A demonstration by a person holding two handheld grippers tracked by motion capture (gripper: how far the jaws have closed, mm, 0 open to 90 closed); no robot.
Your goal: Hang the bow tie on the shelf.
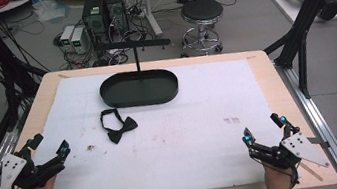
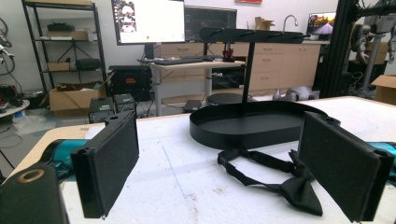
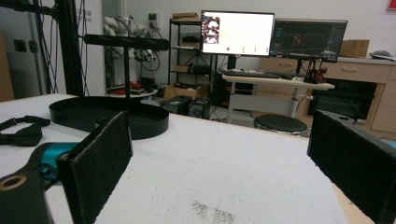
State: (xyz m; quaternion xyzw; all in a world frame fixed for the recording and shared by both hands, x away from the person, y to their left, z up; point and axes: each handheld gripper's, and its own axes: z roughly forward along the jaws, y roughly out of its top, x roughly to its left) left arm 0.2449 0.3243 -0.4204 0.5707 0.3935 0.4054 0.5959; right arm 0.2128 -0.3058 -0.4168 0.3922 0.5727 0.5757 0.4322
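A black bow tie [image 1: 118,124] with its strap lies flat on the white mat, just in front of a black oval tray stand [image 1: 139,88] with an upright post and crossbar. My left gripper [image 1: 49,148] rests open at the mat's left edge, held by a hand. Between its jaws in the left gripper view lie the bow tie [image 2: 280,179] and the tray stand [image 2: 252,126], some way off. My right gripper [image 1: 264,127] is open at the front right with nothing in it. Its view has the tray stand [image 3: 109,116] and bow tie [image 3: 23,130] far left.
The white mat [image 1: 178,138] covers most of the wooden table. Black frame struts [image 1: 305,8] stand at the right and left edges. Behind the table are a stool [image 1: 201,14], computer towers [image 1: 104,13] and cables on the floor.
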